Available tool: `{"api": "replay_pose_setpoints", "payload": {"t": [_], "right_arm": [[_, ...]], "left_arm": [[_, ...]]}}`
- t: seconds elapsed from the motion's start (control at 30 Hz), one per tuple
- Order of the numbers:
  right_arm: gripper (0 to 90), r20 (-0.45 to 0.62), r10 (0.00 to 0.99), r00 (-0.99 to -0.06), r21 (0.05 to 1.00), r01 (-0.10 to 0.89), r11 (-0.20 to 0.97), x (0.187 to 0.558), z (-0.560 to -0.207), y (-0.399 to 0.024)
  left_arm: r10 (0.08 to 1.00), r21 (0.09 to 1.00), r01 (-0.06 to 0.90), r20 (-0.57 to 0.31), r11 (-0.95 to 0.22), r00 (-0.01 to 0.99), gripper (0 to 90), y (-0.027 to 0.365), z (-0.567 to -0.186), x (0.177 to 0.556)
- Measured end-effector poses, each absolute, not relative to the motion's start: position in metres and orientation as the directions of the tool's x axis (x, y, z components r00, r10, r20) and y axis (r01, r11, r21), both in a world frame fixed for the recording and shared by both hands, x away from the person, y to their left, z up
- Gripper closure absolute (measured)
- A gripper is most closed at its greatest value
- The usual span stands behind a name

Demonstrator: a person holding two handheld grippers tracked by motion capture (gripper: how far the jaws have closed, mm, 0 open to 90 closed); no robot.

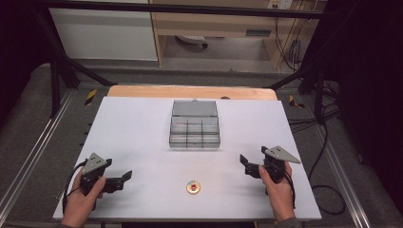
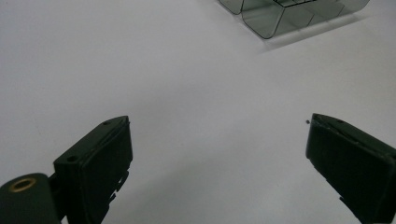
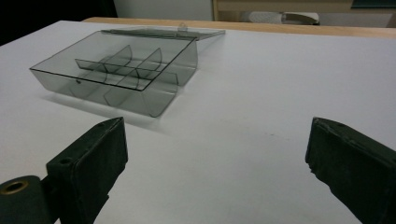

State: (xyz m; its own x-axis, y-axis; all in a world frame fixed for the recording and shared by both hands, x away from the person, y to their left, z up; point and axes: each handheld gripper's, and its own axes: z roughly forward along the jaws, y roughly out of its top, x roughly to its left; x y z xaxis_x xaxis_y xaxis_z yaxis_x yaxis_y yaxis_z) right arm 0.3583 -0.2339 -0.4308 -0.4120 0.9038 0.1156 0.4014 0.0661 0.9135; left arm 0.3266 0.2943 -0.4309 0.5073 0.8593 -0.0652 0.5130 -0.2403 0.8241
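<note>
A clear smoky plastic organizer box (image 1: 195,130) with several compartments stands open at the middle of the white table, its lid (image 1: 195,108) laid back behind it. The box (image 3: 116,74) looks empty. A small round gold-rimmed object with a red centre (image 1: 193,187) lies near the table's front edge. My left gripper (image 1: 121,180) is held at the front left, open and empty. My right gripper (image 1: 247,164) is held at the front right, open and empty. A corner of the box (image 2: 289,14) shows at the top of the left gripper view.
The white tabletop (image 1: 142,137) sits on a wooden board (image 1: 190,91) inside a black metal frame (image 1: 62,71). Cables (image 1: 328,142) trail on the floor to the right. A wooden desk (image 1: 214,23) stands behind.
</note>
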Motion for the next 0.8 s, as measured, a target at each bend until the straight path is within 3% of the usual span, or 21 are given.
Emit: {"api": "replay_pose_setpoints", "payload": {"t": [0.8], "right_arm": [[4.2, 0.119, 0.876, -0.467, 0.915, 0.394, 0.086, 0.353, -0.421, -0.221]], "left_arm": [[0.855, 0.829, 0.504, -0.064, -0.241, 0.514, 7.1, 0.295, -0.430, 0.326]]}}
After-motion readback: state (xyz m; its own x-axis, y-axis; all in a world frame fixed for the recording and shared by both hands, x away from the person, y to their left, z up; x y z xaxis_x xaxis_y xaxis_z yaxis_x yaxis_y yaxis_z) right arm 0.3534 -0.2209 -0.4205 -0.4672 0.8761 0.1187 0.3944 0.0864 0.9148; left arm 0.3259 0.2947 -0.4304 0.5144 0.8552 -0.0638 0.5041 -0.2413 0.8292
